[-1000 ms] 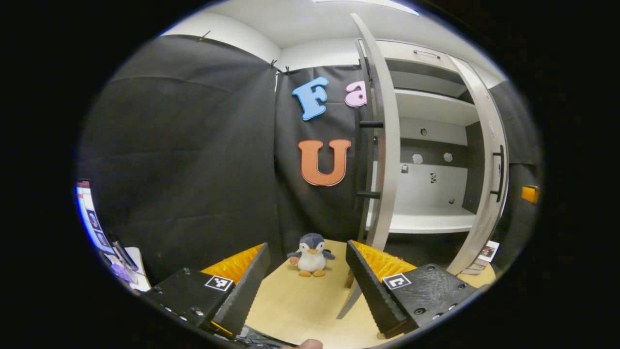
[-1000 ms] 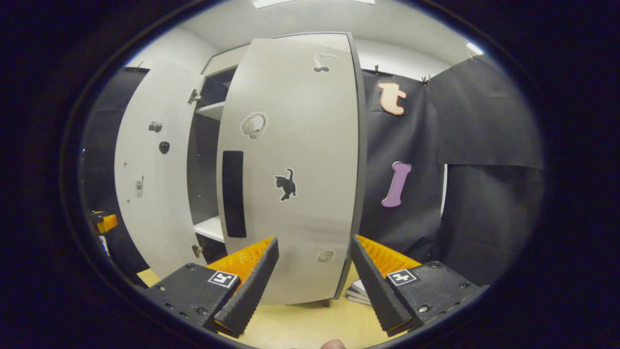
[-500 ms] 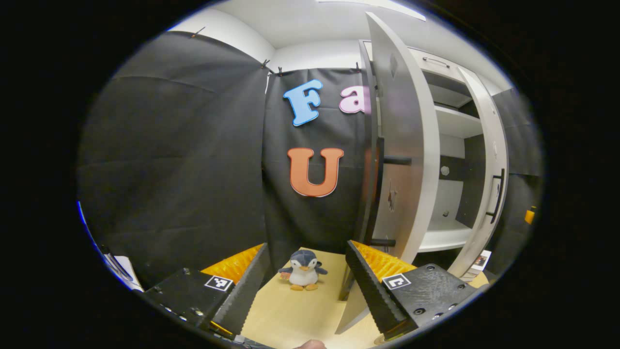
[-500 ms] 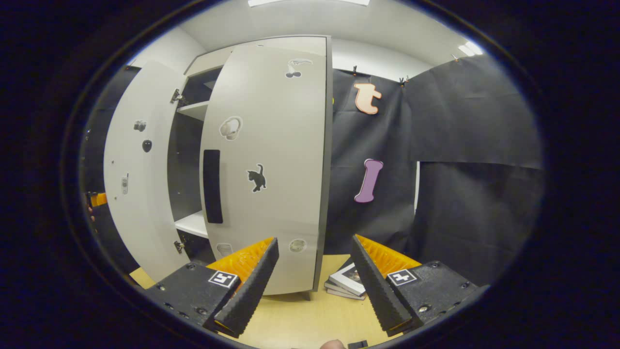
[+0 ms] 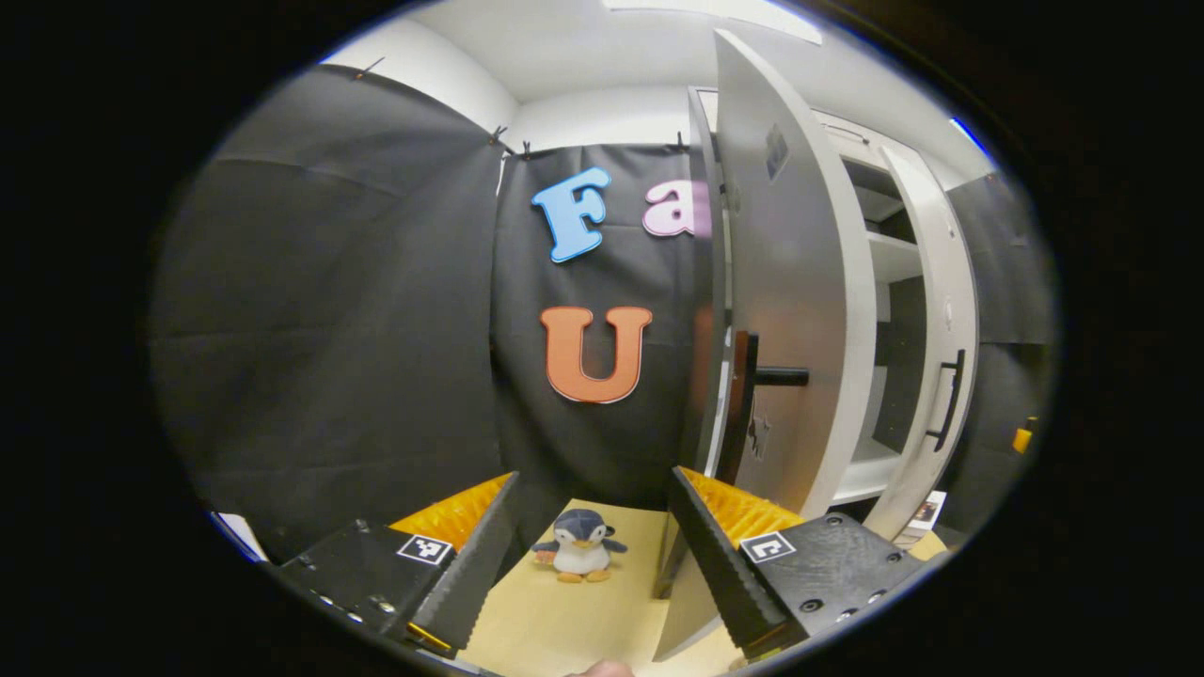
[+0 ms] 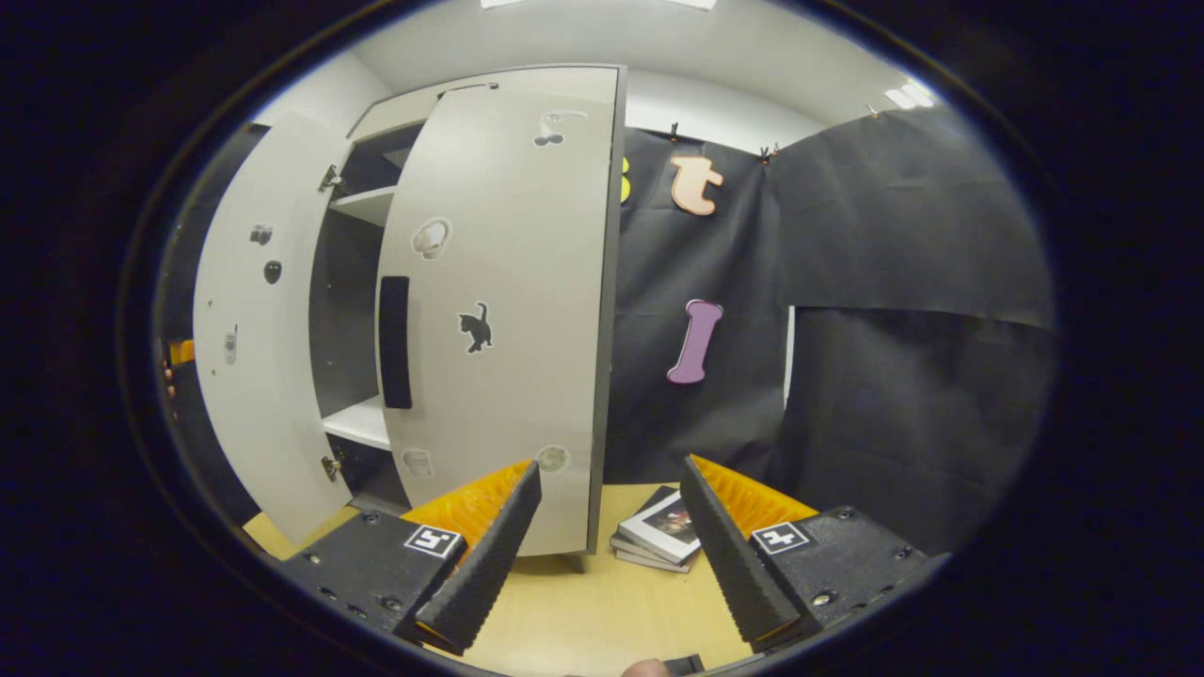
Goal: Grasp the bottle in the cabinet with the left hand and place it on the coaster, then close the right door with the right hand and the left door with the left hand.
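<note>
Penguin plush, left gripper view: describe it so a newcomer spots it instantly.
Start at the tall grey cabinet with its doors ajar, then drop to the pale wooden tabletop left of its base. The penguin plush stands there against the black cloth wall: small, dark-capped, white-bellied, orange feet, the sole soft toy.

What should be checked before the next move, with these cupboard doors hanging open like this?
1. Left gripper open and holding nothing: ok.
2. Right gripper open and holding nothing: ok.
3. Bottle set on the coaster: cannot tell.
4. Right door closed: not ok; it stands ajar in front of the right gripper.
5. Left door closed: not ok; it is swung wide open.
6. Penguin toy out of the left door's way: ok; it sits on the table apart from the door.
</note>
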`<state>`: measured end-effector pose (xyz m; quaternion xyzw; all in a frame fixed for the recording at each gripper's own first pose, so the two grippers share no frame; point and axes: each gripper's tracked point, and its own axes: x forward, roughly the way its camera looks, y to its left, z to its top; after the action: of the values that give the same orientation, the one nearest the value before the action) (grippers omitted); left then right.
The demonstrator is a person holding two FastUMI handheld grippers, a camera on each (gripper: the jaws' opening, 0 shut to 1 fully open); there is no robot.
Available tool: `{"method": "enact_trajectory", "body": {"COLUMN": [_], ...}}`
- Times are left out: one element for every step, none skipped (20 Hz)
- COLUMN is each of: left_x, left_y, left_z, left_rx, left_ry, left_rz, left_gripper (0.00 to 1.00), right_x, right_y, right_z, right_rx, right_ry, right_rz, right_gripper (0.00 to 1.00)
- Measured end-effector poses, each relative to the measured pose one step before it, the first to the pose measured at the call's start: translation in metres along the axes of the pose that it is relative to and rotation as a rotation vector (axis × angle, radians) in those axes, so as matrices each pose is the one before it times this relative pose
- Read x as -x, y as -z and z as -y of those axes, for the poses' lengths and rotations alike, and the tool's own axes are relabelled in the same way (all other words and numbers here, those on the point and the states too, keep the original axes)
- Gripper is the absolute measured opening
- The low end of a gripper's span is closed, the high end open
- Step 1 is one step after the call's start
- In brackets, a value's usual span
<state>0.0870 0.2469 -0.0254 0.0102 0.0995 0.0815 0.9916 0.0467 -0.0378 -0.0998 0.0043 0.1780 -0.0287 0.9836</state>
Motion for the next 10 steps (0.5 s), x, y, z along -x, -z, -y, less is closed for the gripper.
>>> {"method": "enact_trajectory", "body": {"left_x": [0.00135,-0.00100,0.00173,0.00134,0.00134,0.00102,0.00042,0.00064,0.00067,0.00024], "left_y": [0.00061,-0.00087,-0.00086,-0.00028,0.00056,0.00016,0.00042,0.00076,0.00027,-0.00090], "left_z": [0.00311,0.00332,0.00214,0.00329,0.00517,0.00692,0.00681,0.00460,0.00328,0.00182], "left_rx": [-0.01076,-0.00897,-0.00841,-0.00434,0.00315,0.00606,0.00408,-0.00097,-0.00350,-0.00568], "left_ry": [0.00764,0.00626,0.00299,0.00432,0.01306,0.02043,0.02187,0.01316,0.00137,-0.00303], "left_rz": [-0.00492,0.00310,0.00067,-0.00017,-0.00104,-0.00412,-0.00467,-0.00396,-0.00103,0.00252], "left_gripper": [1.00,1.00,1.00,0.99,0.99,0.99,0.99,0.99,0.99,0.84], "right_x": [-0.00044,-0.00013,-0.00067,-0.00098,-0.00025,0.00018,0.00010,0.00046,0.00038,0.00022], "right_y": [-0.00012,-0.00065,0.00078,0.00030,0.00160,0.00119,0.00200,0.00139,0.00086,0.00087], "right_z": [0.00046,-0.00019,0.00096,-0.00017,-0.00102,-0.00098,0.00009,0.00179,0.00161,0.00221], "right_rx": [-0.00326,-0.00307,-0.00277,-0.00284,-0.00126,0.00067,0.00270,0.00303,0.00103,-0.00123], "right_ry": [-0.00230,-0.00375,-0.00151,-0.00503,-0.00368,-0.00722,-0.00319,0.00077,0.00004,0.00150], "right_rz": [0.00092,0.00206,0.00159,0.00034,-0.00221,-0.00361,-0.00288,-0.00184,-0.00088,-0.00081], "right_gripper": [0.98,0.95,0.95,0.95,0.95,0.97,0.97,0.98,0.95,0.95]}}
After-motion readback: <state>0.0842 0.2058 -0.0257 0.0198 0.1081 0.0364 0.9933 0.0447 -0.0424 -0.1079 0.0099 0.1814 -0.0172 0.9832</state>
